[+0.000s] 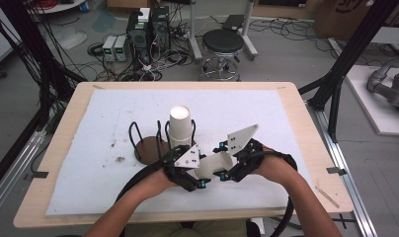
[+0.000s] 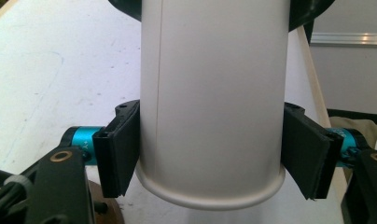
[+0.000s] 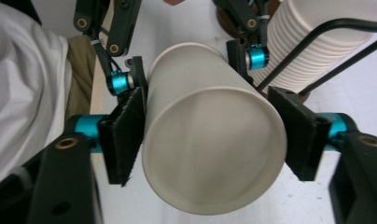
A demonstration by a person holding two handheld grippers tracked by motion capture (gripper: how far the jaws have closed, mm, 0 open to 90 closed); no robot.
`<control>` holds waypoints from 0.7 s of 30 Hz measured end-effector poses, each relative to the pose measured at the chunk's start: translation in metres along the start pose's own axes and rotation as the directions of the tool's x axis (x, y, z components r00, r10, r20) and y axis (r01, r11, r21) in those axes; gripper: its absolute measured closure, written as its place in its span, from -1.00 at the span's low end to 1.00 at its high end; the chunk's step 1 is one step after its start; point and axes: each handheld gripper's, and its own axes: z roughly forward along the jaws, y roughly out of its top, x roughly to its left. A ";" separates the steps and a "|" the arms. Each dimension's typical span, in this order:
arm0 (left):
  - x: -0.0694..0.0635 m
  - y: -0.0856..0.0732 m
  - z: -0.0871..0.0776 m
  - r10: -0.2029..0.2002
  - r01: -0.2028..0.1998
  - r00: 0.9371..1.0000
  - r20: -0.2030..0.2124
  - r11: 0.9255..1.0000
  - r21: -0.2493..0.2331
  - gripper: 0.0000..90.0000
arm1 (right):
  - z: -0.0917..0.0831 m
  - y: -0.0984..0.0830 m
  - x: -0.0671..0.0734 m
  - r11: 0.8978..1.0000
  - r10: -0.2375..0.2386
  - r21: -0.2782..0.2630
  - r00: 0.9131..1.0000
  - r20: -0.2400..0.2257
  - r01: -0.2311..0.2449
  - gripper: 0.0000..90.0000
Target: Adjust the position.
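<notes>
A white paper cup (image 1: 215, 165) lies sideways above the white mat, held between both grippers near the table's front. My left gripper (image 1: 200, 170) is shut on the cup (image 2: 214, 93) close to its rolled rim, one black pad on each side. My right gripper (image 1: 228, 167) is shut on the cup (image 3: 210, 140) at its closed bottom end, which faces that camera; the left gripper's pads (image 3: 137, 77) show farther off at the cup's other end. A tall stack of the same cups (image 1: 180, 126) stands in a black wire holder (image 1: 150, 148) just behind the grippers, with the stack (image 3: 308, 42) at the upper right in the right gripper view.
The wire holder has a round brown base and empty loops to the left of the stack. The white mat (image 1: 108, 123) covers most of the wooden table (image 1: 64, 128). Beyond the far edge stand a black stool (image 1: 222, 47) and computer boxes (image 1: 148, 32) among cables.
</notes>
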 end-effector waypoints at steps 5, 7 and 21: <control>-0.001 0.000 0.000 0.010 -0.011 1.000 0.018 1.000 0.010 -0.39 | 0.000 -0.001 0.000 1.000 -0.011 0.015 1.000 -0.025 0.011 -0.25; -0.001 0.000 0.001 0.007 -0.007 1.000 0.021 1.000 0.007 -0.39 | 0.000 -0.001 0.000 1.000 -0.012 0.014 0.999 -0.032 0.012 -0.24; 0.000 -0.016 -0.009 -0.064 0.067 0.998 0.019 0.963 -0.260 -0.67 | -0.015 -0.010 -0.001 0.996 0.042 -0.077 0.999 -0.025 -0.044 -0.22</control>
